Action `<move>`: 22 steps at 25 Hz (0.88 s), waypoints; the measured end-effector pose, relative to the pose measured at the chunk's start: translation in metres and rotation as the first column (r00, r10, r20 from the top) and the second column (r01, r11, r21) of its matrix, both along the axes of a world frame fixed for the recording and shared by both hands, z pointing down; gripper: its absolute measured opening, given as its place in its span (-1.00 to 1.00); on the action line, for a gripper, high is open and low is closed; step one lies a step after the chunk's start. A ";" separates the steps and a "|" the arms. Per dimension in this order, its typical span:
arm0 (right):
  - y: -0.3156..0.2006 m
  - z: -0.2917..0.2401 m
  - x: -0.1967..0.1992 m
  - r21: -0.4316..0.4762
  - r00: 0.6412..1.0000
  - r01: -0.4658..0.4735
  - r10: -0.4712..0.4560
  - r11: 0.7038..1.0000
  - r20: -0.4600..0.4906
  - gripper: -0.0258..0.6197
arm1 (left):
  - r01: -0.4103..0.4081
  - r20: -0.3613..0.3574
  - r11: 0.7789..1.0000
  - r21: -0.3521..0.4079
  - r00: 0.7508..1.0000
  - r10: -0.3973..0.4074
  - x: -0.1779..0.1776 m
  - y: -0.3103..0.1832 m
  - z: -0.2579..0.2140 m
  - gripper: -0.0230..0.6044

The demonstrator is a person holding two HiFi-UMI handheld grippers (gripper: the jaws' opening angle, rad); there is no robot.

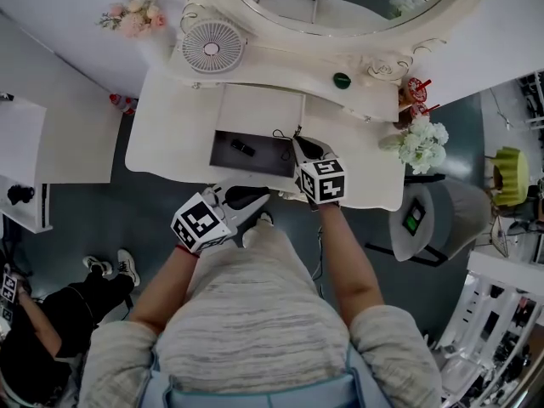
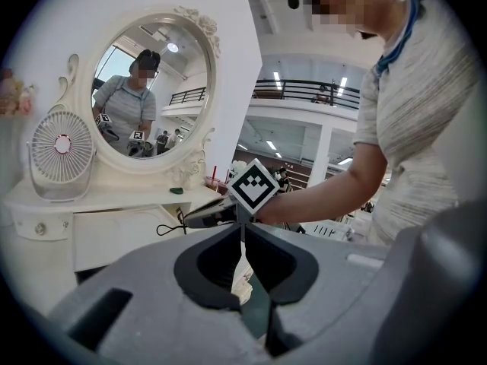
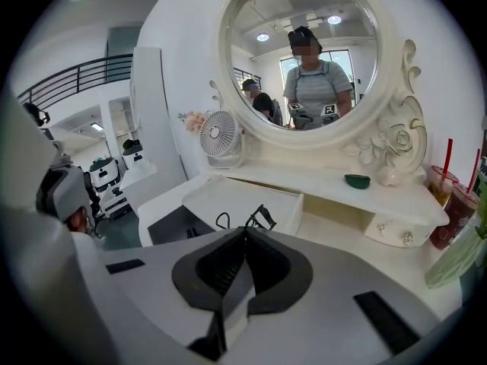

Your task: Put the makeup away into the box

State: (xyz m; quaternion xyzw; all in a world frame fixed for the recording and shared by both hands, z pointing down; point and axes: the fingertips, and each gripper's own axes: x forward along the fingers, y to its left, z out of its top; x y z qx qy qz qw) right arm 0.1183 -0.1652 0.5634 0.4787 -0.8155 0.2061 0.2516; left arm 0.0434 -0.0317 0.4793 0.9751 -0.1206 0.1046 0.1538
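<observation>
The right hand-held gripper (image 3: 245, 231) has its jaws closed, and a black eyelash curler (image 3: 259, 217) sits pinched at their tips, looped handles pointing away from the hand-held gripper. The dark open box (image 1: 265, 165) lies on the white table (image 1: 170, 143) just left of and below these tips, and a small dark item (image 1: 242, 147) rests inside it. The left hand-held gripper (image 2: 243, 233) is behind and to the left, at the table's near edge, with its jaws closed on nothing.

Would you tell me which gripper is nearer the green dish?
Right. The right gripper is over the table, short of the dish; the left gripper is farther back, at the front edge.
</observation>
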 end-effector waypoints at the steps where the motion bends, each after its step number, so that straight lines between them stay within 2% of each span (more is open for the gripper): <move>1: 0.002 0.003 -0.003 -0.007 1.000 0.007 -0.007 1.000 0.001 -0.88 | 0.002 -0.001 1.000 -0.001 1.000 -0.002 -0.001 0.000 0.000 -0.87; 22: 0.025 0.041 -0.030 -0.071 0.993 0.101 -0.105 0.992 -0.056 -0.88 | 0.008 -0.007 1.000 -0.009 1.000 -0.008 -0.003 -0.003 0.002 -0.87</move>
